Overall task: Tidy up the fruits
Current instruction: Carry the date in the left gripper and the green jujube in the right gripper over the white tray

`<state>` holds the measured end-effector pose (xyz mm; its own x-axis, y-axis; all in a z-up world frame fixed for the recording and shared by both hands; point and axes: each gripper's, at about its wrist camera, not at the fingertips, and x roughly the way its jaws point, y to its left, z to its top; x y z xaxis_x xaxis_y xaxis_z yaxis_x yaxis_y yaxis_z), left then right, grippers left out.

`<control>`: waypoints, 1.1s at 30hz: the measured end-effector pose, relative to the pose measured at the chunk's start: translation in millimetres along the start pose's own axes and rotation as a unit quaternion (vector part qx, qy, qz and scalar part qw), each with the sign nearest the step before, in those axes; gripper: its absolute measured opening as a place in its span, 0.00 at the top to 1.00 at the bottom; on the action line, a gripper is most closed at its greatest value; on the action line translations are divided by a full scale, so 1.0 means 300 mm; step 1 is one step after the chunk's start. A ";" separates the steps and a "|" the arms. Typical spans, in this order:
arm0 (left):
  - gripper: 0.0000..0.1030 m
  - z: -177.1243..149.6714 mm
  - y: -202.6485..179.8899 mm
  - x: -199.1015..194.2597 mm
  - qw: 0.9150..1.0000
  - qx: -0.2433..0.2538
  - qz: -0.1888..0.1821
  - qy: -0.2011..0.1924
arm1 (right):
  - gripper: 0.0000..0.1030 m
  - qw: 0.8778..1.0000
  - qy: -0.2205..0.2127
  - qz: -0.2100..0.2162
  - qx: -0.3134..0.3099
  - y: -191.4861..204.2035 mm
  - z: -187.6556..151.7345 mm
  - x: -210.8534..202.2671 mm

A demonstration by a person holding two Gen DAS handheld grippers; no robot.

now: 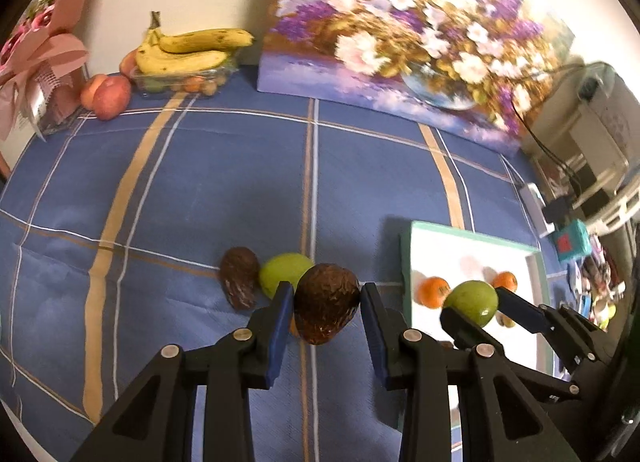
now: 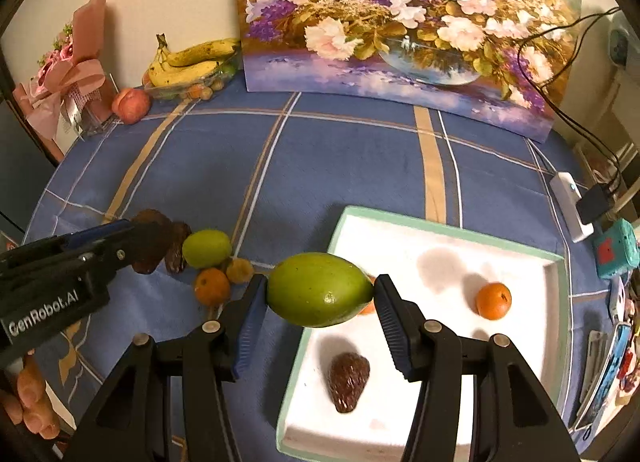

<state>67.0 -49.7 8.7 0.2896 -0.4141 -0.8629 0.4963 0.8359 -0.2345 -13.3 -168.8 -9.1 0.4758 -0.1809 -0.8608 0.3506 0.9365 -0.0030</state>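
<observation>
1. Your left tool (image 1: 326, 296) is clamped on a dark brown avocado (image 1: 326, 304), its blue pads pressed to both sides, with the fruit lifted above the blue plaid counter (image 1: 200, 189).
2. Your right tool (image 2: 320, 290) grips a green avocado (image 2: 318, 290) end to end, held over the near-left edge of the white tray (image 2: 440, 234).
3. The left wrist view shows the right tool from the side, carrying that green fruit in front of the tray (image 1: 460, 232), with two oranges (image 1: 432, 290) visible behind it.
4. Only the right wrist view shows the tray's inside clearly: a brown avocado (image 2: 349, 380) lies in its near part, an orange (image 2: 493, 300) sits toward the right, and another orange fruit peeks out just behind the held green one.
5. The right wrist view also shows the loose pile on the counter left of the tray: a green fruit (image 2: 207, 248), an orange (image 2: 212, 286), a small yellowish fruit (image 2: 239, 270), and dark fruit partly hidden behind your left tool.
6. In the left wrist view that pile shows only a dark avocado (image 1: 239, 278) and a green fruit (image 1: 284, 274) beyond the pads.
7. Both views show bananas (image 1: 192, 49) on a clear container, a peach (image 1: 107, 95) and a flower painting (image 1: 400, 29) at the back.
</observation>
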 end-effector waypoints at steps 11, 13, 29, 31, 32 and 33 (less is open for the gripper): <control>0.64 -0.039 -0.095 0.032 0.999 0.035 0.007 0.013 | 0.45 1.000 0.014 -0.005 0.020 -0.081 -0.053 0.008; 0.64 -0.044 -0.112 0.039 0.999 0.040 0.005 0.015 | 0.45 1.000 0.015 -0.006 0.027 -0.109 -0.056 0.011; 0.64 -0.121 -0.400 0.128 0.991 0.121 -0.027 0.052 | 0.45 0.992 0.024 -0.058 0.110 -0.439 -0.121 -0.010; 0.64 -0.132 -0.438 0.141 0.989 0.135 -0.030 0.055 | 0.45 0.990 0.024 -0.065 0.121 -0.481 -0.132 -0.017; 0.64 -0.134 -0.451 0.145 0.988 0.138 -0.032 0.056 | 0.45 0.990 0.024 -0.068 0.125 -0.497 -0.137 -0.020; 0.64 -0.136 -0.463 0.151 0.988 0.142 -0.034 0.057 | 0.45 0.989 0.025 -0.072 0.129 -0.517 -0.143 -0.023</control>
<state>-22.3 -170.0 -16.0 0.1618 -0.4091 -0.8980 0.7253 0.6663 -0.1729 -105.7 -299.9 -24.6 0.3681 -0.2859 -0.8847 0.6097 0.7927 -0.0025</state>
